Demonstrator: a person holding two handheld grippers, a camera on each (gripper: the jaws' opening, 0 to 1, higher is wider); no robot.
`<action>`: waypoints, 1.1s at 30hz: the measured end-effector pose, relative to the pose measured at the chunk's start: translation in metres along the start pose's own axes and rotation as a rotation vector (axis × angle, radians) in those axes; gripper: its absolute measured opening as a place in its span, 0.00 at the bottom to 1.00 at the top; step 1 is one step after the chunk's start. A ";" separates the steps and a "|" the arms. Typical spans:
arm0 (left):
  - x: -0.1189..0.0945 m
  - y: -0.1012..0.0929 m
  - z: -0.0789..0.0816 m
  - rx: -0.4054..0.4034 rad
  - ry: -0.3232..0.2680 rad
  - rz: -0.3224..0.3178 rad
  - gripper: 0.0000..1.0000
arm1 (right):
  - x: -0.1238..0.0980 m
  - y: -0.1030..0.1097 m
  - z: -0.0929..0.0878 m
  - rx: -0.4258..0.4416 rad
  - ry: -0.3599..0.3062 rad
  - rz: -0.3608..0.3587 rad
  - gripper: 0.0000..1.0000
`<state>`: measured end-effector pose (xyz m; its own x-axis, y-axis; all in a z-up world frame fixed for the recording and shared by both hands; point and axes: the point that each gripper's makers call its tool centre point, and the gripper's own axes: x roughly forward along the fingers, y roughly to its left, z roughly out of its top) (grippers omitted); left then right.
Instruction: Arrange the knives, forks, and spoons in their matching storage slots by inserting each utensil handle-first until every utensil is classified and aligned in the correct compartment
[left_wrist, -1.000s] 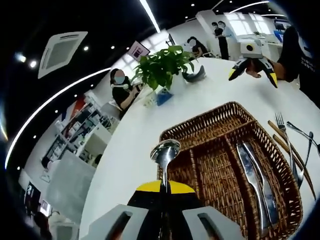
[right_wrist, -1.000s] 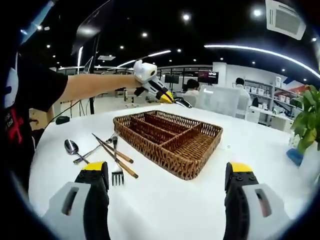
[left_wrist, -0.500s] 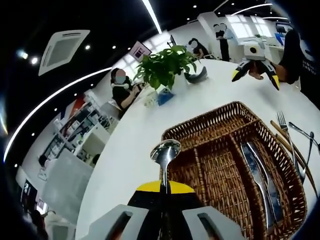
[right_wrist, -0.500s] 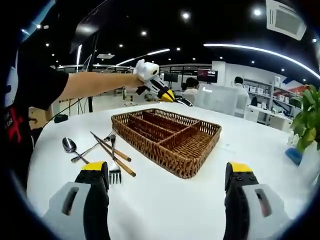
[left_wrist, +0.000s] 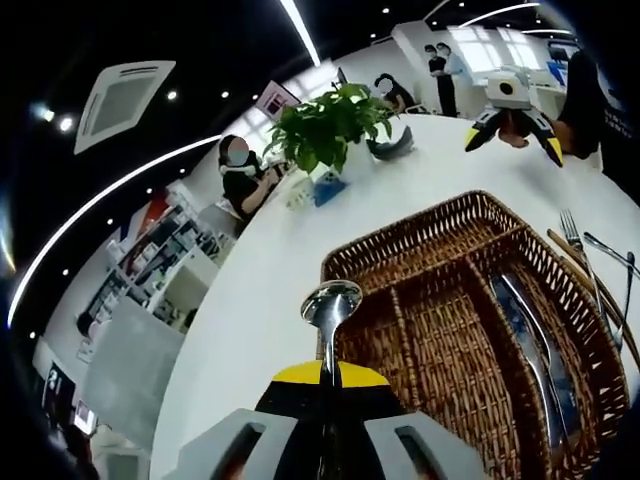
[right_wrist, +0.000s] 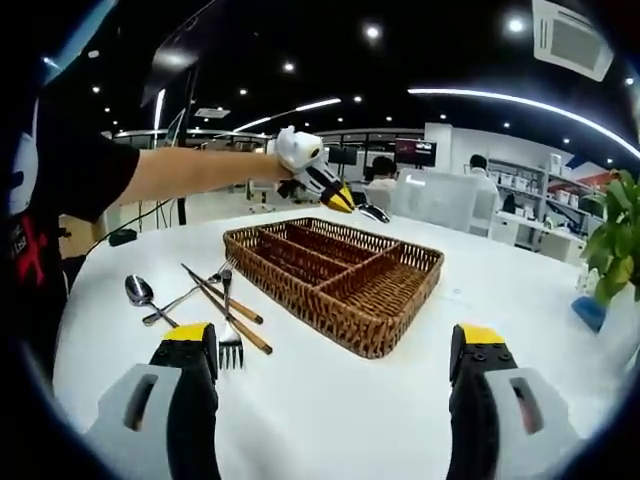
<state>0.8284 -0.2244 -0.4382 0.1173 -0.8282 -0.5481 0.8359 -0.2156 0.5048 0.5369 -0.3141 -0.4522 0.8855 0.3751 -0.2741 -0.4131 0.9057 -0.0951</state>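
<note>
Holding a spoon (left_wrist: 331, 305) by its handle, the left claw (left_wrist: 325, 385) sits at the bottom centre of the left gripper view, jaws pinched shut on the shaft; the bowl end points up toward frame centre. This is also seen in the right gripper view, upper middle, where the left claw (right_wrist: 335, 195) hangs above the far rim of the basket.

Just beyond the spoon bowl, the wicker basket (left_wrist: 400, 250) fills the lower right of the left gripper view. Two knives (left_wrist: 535, 345) lie in its long right-hand slot. Past the basket's right rim, forks (left_wrist: 580, 250) and other loose cutlery rest on the white bench (left_wrist: 260, 290).

The right claw (right_wrist: 335, 375) stands open and empty at the bottom of its own view, jaws wide apart over bare bench. Ahead at left lie a second spoon (right_wrist: 140, 292), a fork (right_wrist: 230, 335) and wooden-handled pieces (right_wrist: 225, 305); the basket (right_wrist: 335, 275) sits centre.

A plant (left_wrist: 325, 125) stands far back, upper centre of the left gripper view.

Judgement: the spoon is light, rigid, polished metal and likely slippery, so it could swivel in the jaws. A grip near mid-handle looks best. The handle sits inside the claw, so handle-first entry may need re-gripping.
</note>
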 end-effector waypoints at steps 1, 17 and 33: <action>0.001 0.000 -0.001 -0.003 0.000 -0.002 0.01 | 0.000 0.000 -0.001 0.000 0.002 0.001 0.99; 0.020 -0.013 -0.023 -0.030 0.029 -0.014 0.01 | 0.001 0.005 -0.003 -0.007 0.005 0.011 0.99; 0.034 -0.011 -0.040 -0.065 0.021 -0.037 0.00 | 0.005 0.004 -0.002 0.003 0.012 0.017 0.99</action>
<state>0.8443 -0.2294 -0.4891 0.0959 -0.8092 -0.5796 0.8728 -0.2116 0.4398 0.5396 -0.3095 -0.4562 0.8755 0.3884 -0.2874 -0.4277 0.8997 -0.0871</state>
